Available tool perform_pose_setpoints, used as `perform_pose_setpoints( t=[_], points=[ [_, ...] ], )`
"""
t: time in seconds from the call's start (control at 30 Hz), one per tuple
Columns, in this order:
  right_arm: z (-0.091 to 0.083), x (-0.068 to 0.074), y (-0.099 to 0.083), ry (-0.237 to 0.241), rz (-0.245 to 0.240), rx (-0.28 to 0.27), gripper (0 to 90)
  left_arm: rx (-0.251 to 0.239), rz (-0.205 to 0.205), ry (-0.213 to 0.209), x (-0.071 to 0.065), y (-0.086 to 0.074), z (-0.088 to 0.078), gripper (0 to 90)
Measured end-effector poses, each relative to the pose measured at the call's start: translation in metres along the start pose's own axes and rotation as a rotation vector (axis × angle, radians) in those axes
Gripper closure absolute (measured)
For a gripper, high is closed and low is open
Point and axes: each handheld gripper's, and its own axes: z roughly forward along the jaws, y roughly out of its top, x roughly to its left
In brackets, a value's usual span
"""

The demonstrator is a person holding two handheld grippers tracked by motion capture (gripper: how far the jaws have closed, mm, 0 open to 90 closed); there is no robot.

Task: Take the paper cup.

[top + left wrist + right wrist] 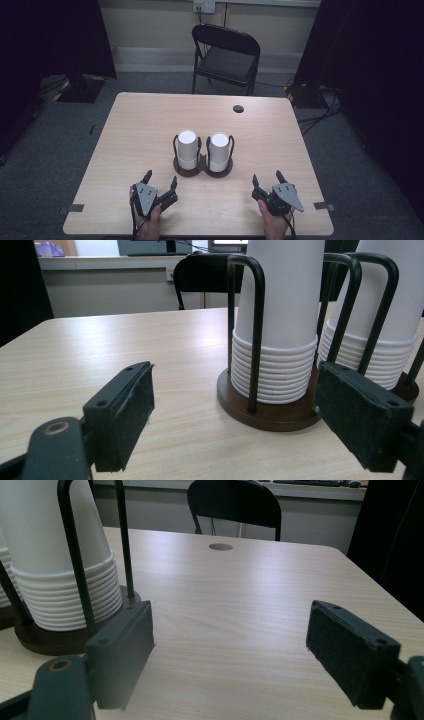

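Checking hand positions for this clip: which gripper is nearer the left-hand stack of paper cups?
Left. The left gripper sits just in front of the left-hand cup stack, slightly to its left; the right gripper is farther off, beyond the right-hand cup stack.

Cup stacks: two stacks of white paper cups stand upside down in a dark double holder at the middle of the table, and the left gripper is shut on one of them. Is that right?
Not quite. In the high view the left gripper rests open on the table, short of the holder, touching neither of the cup stacks. The left gripper view shows nothing between its jaws. The rest is right.

Left hand-held gripper [160, 181] and right hand-held gripper [266, 179] both gape, empty, pointing forward.
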Motion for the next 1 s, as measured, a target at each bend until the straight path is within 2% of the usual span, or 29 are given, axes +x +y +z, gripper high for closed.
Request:
perform_pose_setpoints(
  t=[0.07, 0.23, 0.27, 0.33, 0.37, 0.47, 0.57, 0.8, 0.87, 1.0],
  points=[
    [0.000, 0.000, 0.000, -0.005, 0.003, -0.002, 19.8, -0.005, -0.004, 0.001, 0.000, 0.000, 0.000, 16.6],
    [0.000, 0.003, 0.005, 0.024, -0.005, 0.000, 22.0, -0.004, 0.003, -0.006, 0.000, 0.000, 0.000, 16.6],
    [0.000, 0.005, 0.010, 0.063, -0.001, -0.008, 24.2, -0.003, 0.003, -0.007, 0.000, 0.000, 0.000, 16.6],
    [0.000, 0.006, 0.012, 0.073, -0.002, -0.007, 24.5, -0.003, 0.003, -0.007, 0.000, 0.000, 0.000, 16.7],
    [0.001, 0.007, 0.017, 0.097, -0.013, -0.014, 26.3, -0.004, 0.003, -0.007, 0.000, 0.000, 0.000, 16.7],
    [0.003, 0.007, 0.021, 0.140, -0.004, -0.015, 28.5, -0.004, 0.003, -0.009, 0.000, 0.000, 0.000, 16.7],
    [0.006, 0.008, 0.023, 0.159, 0.012, -0.006, 31.3, -0.004, 0.005, -0.010, 0.000, 0.000, 0.000, 16.8],
    [0.008, 0.013, 0.032, 0.176, 0.006, -0.028, 30.4, -0.004, 0.009, -0.013, 0.000, 0.000, 0.000, 17.2],
    [0.009, 0.016, 0.038, 0.209, -0.007, -0.050, 29.8, -0.002, 0.012, -0.016, 0.000, 0.000, 0.000, 17.3],
    [0.012, 0.019, 0.043, 0.241, -0.017, -0.060, 30.0, -0.002, 0.009, -0.017, 0.000, 0.000, 0.000, 17.4]
  ],
)
